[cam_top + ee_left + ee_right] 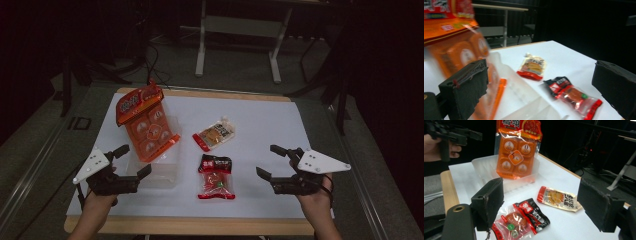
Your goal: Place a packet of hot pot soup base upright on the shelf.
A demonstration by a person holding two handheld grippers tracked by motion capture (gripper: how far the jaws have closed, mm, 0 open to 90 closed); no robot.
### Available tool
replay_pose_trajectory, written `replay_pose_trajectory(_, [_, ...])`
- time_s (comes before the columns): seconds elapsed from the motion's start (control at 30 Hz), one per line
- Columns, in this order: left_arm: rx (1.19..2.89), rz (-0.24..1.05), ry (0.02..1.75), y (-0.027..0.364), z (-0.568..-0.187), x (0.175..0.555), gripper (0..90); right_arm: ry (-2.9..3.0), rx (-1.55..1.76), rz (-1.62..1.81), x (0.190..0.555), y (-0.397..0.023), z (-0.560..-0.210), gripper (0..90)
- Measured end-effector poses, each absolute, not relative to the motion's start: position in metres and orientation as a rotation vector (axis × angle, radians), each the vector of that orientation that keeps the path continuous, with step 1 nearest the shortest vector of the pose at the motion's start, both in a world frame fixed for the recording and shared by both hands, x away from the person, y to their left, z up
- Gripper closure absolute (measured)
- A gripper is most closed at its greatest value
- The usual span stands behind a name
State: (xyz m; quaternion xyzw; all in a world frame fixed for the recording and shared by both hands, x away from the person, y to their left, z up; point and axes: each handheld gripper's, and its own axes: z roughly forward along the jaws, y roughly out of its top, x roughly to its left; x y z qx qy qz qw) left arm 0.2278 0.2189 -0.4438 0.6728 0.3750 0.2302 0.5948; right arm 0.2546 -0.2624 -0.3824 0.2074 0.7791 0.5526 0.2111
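**Both claws wide apart, snack packs loose on the counter**

Left claw (134,161) sits at the near left of the counter (270,120), jaws spread wide, nothing between them. It is just beside the near edge of a clear plastic tray (167,172). An orange multi-pack (147,125) stands tilted in that tray, leaning toward the back; in the left gripper view it looms blurred at the upper left.

Right claw (272,161) rests at the near right, jaws far apart and holding nothing. It points across toward the middle of the counter.

Between the two claws lies a red-and-black snack packet (216,177), flat on the white surface, apart from both. In the right gripper view it lies low between the jaws, untouched. Behind it, a pale packet with a red end (215,134) lies flat, near the tray's right side.
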Motion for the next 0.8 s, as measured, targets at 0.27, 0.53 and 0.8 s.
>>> replay_pose_trajectory(0.27, [1.599,0.411,0.754,0.188,-0.447,0.217,1.3,2.142,0.558,1.542,0.257,-0.263,-0.385,16.4])
replay_pose_trajectory(0.53, [1.592,0.401,0.649,0.168,-0.455,0.214,3.2,2.204,0.662,1.597,0.263,-0.261,-0.393,12.1])
replay_pose_trajectory(0.8, [1.67,0.376,0.699,0.159,-0.459,0.215,2.3,2.237,0.672,1.587,0.273,-0.252,-0.407,10.3])
